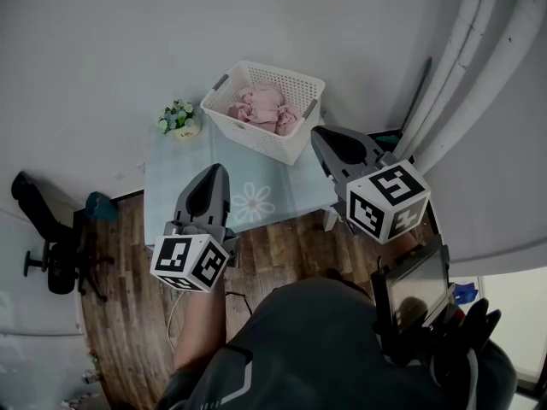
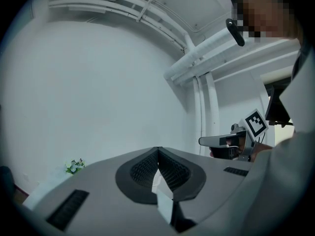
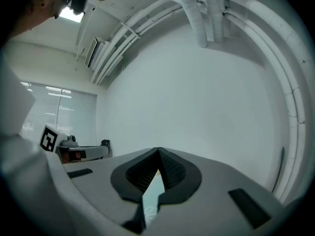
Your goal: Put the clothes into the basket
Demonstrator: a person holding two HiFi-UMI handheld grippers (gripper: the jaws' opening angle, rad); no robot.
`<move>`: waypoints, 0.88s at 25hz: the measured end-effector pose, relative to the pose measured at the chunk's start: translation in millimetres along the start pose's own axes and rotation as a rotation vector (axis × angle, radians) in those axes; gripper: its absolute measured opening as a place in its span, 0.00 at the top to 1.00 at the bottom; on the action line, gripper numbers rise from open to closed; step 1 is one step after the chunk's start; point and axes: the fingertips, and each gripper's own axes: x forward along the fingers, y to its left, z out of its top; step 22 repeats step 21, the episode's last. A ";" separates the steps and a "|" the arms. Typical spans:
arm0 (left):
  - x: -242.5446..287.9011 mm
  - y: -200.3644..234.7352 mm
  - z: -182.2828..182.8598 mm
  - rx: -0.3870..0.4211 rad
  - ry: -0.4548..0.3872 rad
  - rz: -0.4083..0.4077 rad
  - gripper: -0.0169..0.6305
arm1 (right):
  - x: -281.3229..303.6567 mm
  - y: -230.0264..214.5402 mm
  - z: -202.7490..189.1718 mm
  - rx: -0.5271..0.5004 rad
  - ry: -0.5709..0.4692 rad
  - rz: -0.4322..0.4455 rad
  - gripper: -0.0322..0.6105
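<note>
A white slatted basket [image 1: 295, 88] stands at the far side of a small table [image 1: 175, 190] with a pale blue cloth. Pink clothes [image 1: 263, 106] lie bunched inside it. My left gripper [image 1: 220, 169] hangs over the table's front edge, short of the basket, with its jaws meeting at the tip and nothing between them [image 2: 158, 149]. My right gripper [image 1: 318, 133] is raised just right of the basket's near corner, also shut and empty [image 3: 158, 149]. Both gripper views look up at the white wall. Each shows the other gripper off to the side.
A small pot of flowers [image 1: 179, 120] sits on the table's far left corner. A black office chair [image 1: 47, 259] stands on the wooden floor at left. White pipes [image 1: 466, 67] run down the wall at right. A dark screen [image 1: 414, 284] hangs at the person's chest.
</note>
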 end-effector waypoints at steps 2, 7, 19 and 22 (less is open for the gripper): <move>0.4 0.2 -0.8 0.002 0.003 0.004 0.96 | 1.0 -0.3 -0.2 -0.001 0.001 0.006 0.93; 0.3 1.8 -1.1 0.004 0.000 0.000 0.96 | 5.1 0.5 -1.1 0.011 0.000 0.022 0.93; -3.9 12.0 -1.5 0.004 0.009 0.013 0.96 | 15.4 6.4 0.2 -0.011 0.006 0.025 0.93; -5.2 13.7 -2.0 0.003 0.012 0.014 0.96 | 16.5 7.3 1.1 -0.013 0.006 0.023 0.93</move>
